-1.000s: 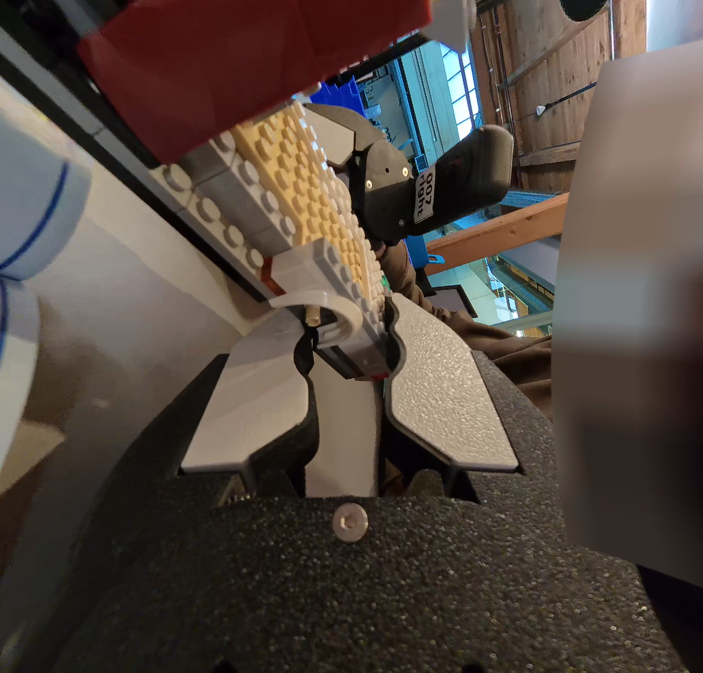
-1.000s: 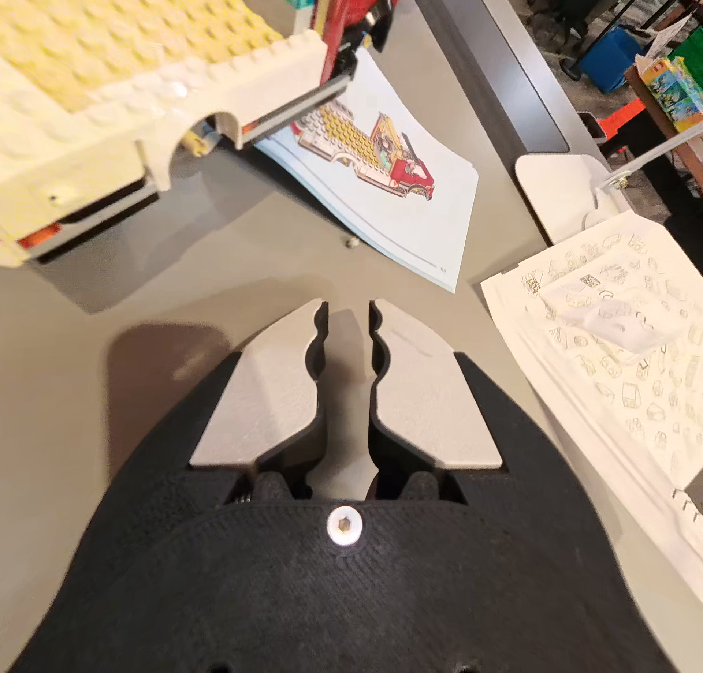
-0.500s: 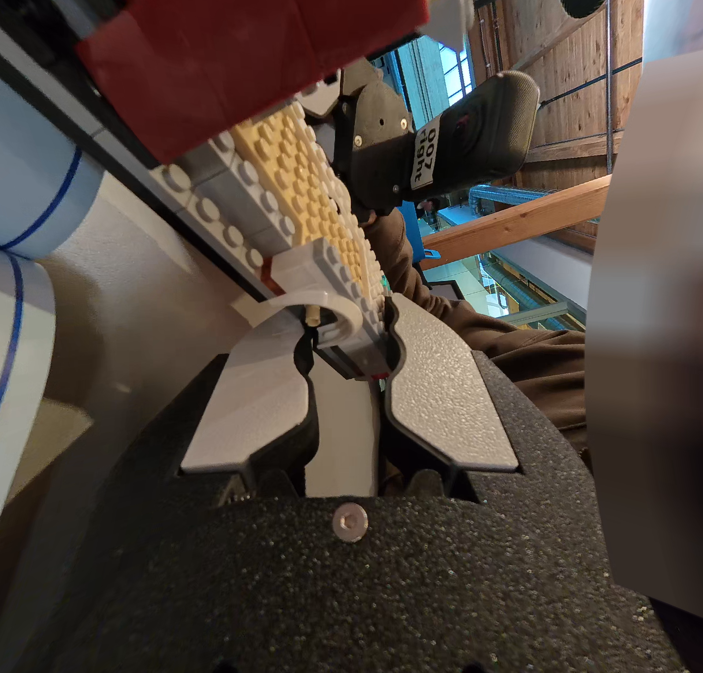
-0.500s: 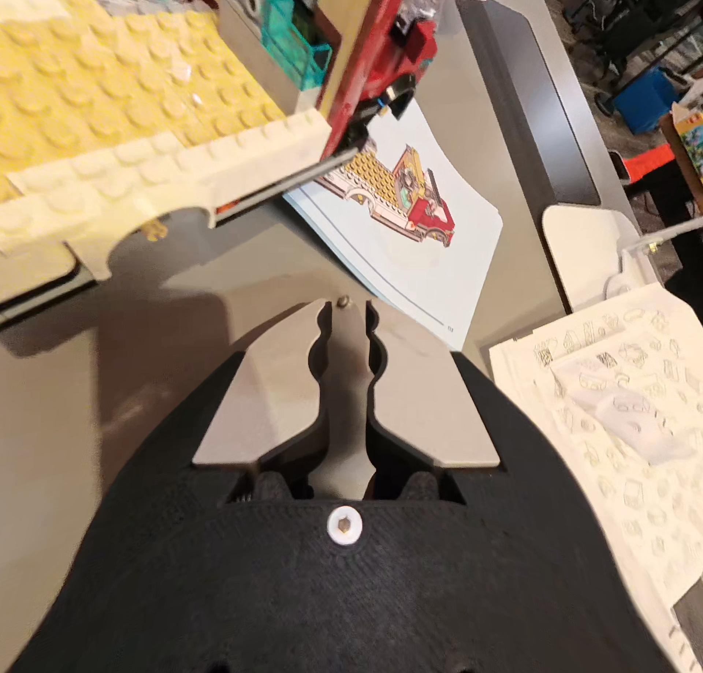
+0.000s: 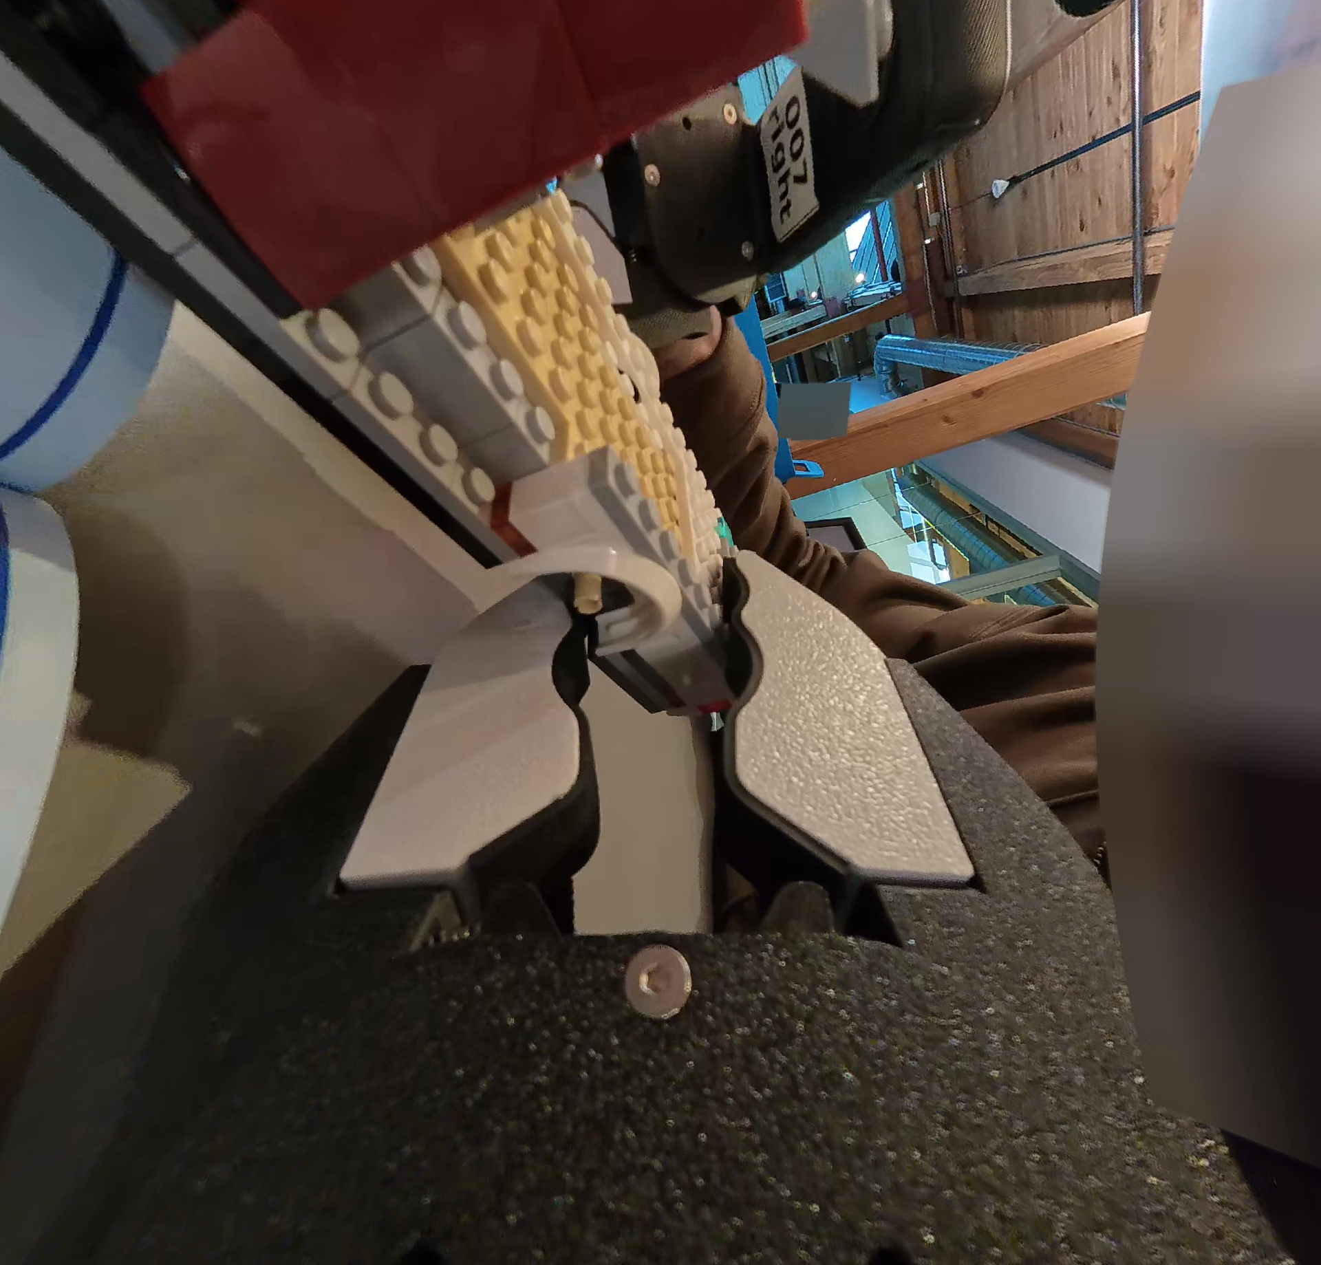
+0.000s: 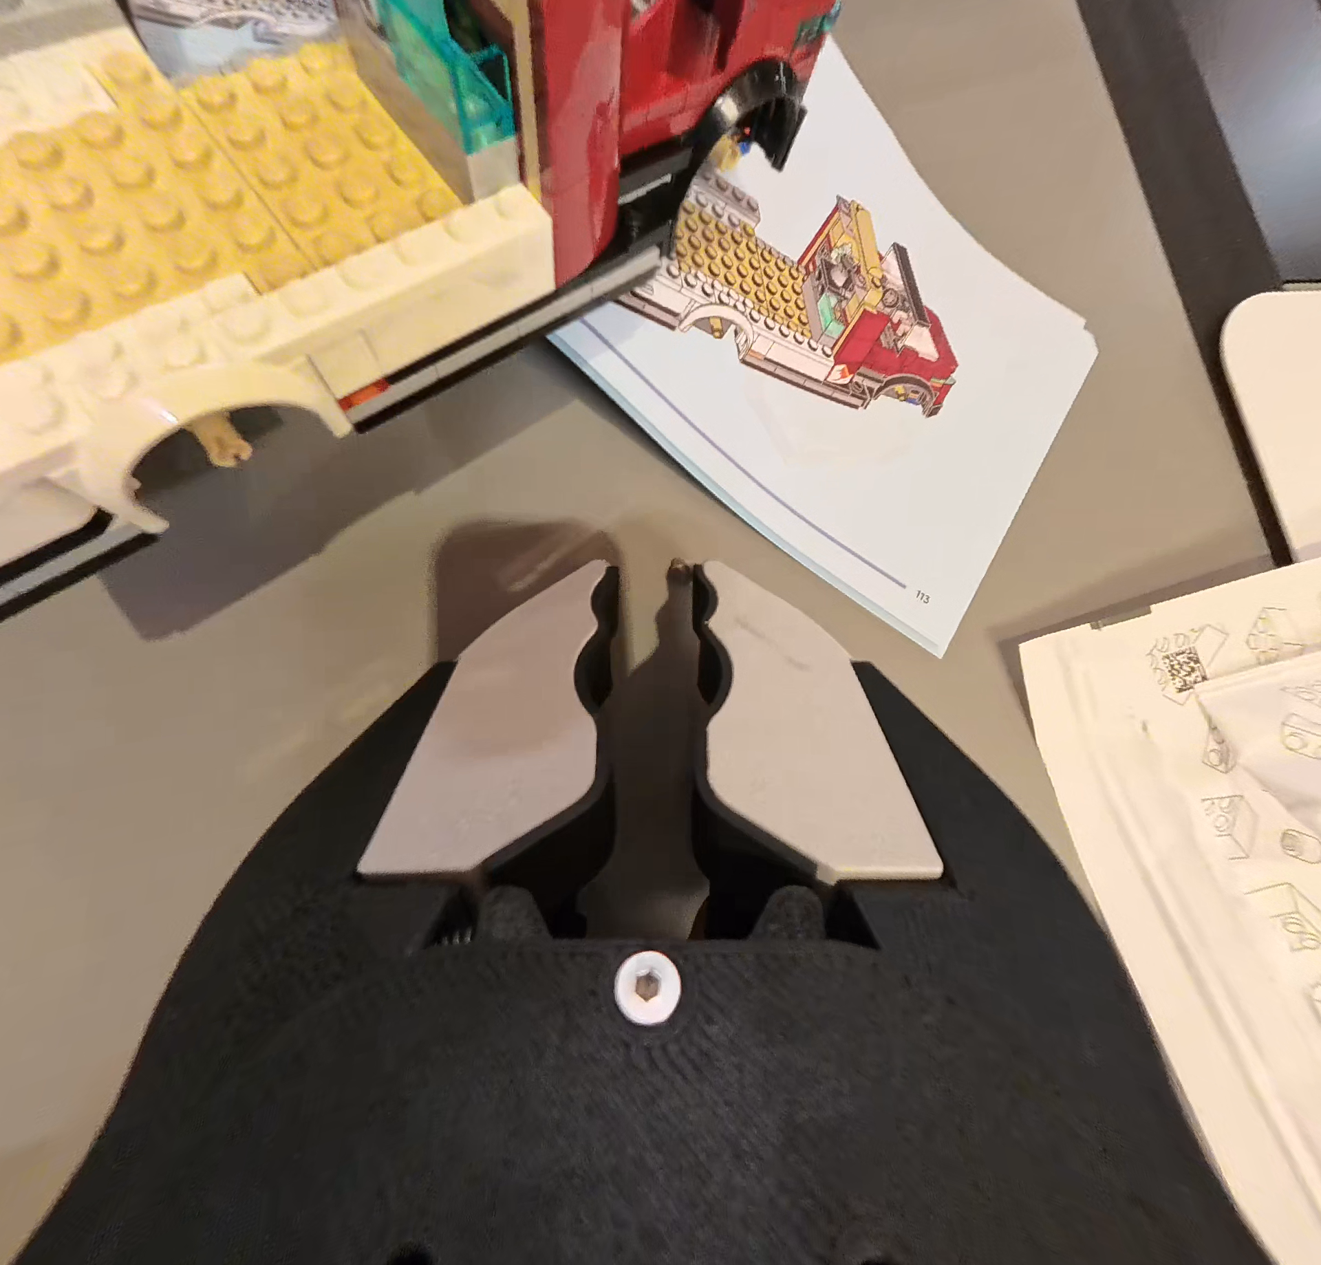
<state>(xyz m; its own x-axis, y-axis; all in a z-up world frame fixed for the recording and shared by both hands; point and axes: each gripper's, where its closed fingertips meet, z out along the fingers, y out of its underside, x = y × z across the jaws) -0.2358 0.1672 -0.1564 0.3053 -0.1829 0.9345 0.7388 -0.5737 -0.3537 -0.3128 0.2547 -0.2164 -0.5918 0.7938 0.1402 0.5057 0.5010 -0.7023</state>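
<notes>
- The tabletop (image 6: 500, 487) was a plain grey-beige surface carrying an open instruction booklet (image 6: 858, 459) with a printed truck picture, and a white sheet of line drawings (image 6: 1179, 837) at the right edge.
- A brick-built truck (image 6: 300, 244), with a tan studded bed, white sides and a red cab, was raised above the tabletop and cast a shadow on it.
- The left tool (image 5: 654, 623) gripped the truck's rear end, both pads pressed against the white and grey bricks by the wheel arch.
- The right tool (image 6: 654, 577) hung low over the tabletop, its gap narrow and gripping nothing; a small dark piece (image 6: 677, 569) lay just beside its right fingertip.
- Behind were wooden wall panels (image 5: 1072, 180), a timber beam (image 5: 986, 402) and a brown sleeve (image 5: 929, 623).
</notes>
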